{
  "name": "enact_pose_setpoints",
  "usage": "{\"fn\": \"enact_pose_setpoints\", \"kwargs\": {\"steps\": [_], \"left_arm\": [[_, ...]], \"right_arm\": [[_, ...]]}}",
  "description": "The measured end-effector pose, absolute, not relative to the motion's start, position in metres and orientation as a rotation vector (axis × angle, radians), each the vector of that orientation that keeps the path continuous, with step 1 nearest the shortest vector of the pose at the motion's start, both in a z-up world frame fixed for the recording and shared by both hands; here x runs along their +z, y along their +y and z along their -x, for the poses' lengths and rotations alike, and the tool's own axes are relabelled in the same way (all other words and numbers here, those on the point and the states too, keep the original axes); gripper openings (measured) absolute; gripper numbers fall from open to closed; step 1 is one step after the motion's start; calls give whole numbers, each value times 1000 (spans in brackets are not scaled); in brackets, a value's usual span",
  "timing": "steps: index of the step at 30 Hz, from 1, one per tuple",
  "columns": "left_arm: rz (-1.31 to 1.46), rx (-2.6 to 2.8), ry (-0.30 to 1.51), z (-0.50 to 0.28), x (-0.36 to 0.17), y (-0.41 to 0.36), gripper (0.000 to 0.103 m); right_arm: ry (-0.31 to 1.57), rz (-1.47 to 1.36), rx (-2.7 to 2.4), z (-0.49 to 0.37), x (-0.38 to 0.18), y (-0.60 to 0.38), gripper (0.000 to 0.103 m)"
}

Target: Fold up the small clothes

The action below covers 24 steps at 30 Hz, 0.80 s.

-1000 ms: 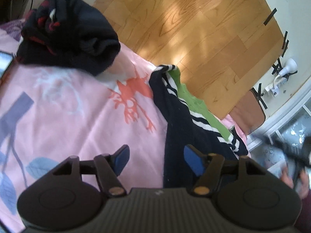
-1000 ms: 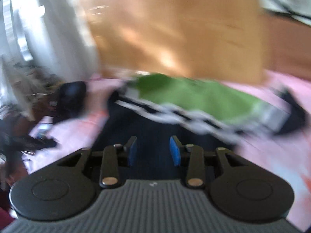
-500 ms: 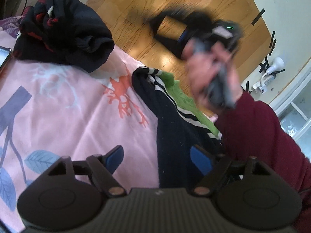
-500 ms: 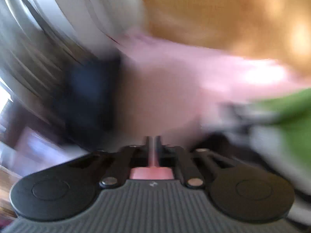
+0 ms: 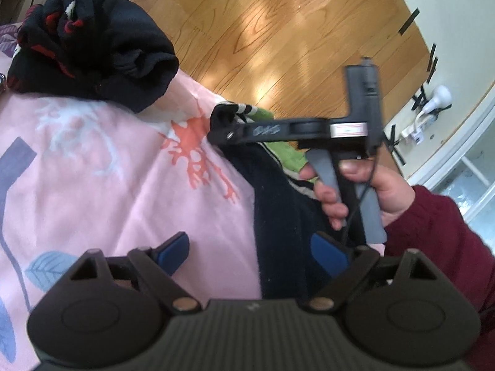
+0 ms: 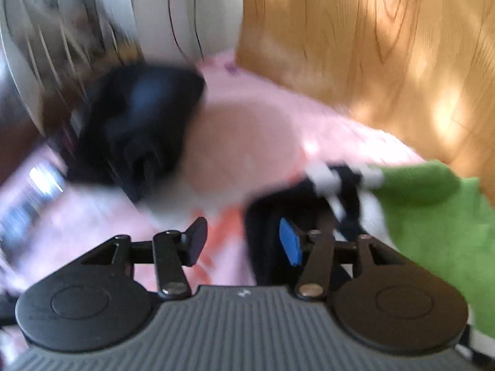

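Small navy garment point(image 5: 278, 216) with white stripes and a bright green panel point(image 5: 287, 154), lying folded into a long narrow strip on the pink printed bedcover point(image 5: 123, 170), along its edge beside the wooden floor. Far end bunched, striped trim uppermost; green showing along the floor-side edge only. Blurred in the right wrist view point(image 6: 324, 191), green part point(image 6: 433, 216) spreading to the right. Second dark garment point(image 5: 92, 46), black with red and white marks, heaped and crumpled at the far corner of the cover, apart from the first.
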State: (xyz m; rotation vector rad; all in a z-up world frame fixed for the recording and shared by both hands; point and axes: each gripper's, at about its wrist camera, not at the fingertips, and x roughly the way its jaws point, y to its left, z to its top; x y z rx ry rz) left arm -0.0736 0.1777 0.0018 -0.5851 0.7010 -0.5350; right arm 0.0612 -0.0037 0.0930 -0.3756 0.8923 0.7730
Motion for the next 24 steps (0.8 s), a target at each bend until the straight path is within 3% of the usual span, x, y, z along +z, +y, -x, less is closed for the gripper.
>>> {"fn": "enact_pose_setpoints", "kwargs": {"steps": [2,3,4,7,11,13,16,24], "left_arm": [[561,-519,700,74,2,173,89],[554,-515,697,75,2,171,89],[548,-513,695,75,2,170,89],[541,-511,695,76,3,167,86],[549,-510,702,76,4,168,85],[554,-512,704,75,5,169,85],[554,-515,705,76,5,170,86],[543,-523,714,73,4,166,87]], "right_arm": [[903,405,750,-67,80,0,58],[875,399,743,-68,79,1,48],[873,382,734,-74,80,4,20],[1035,-78,819,-113,96,-12,15],[973,-967,1021,-144,105,-75,22],[951,-1170,990,-152,94,-105,47],[921,-944,746,-148,96,-143,55],[916,-618,749,-110,112,-147,55]]}}
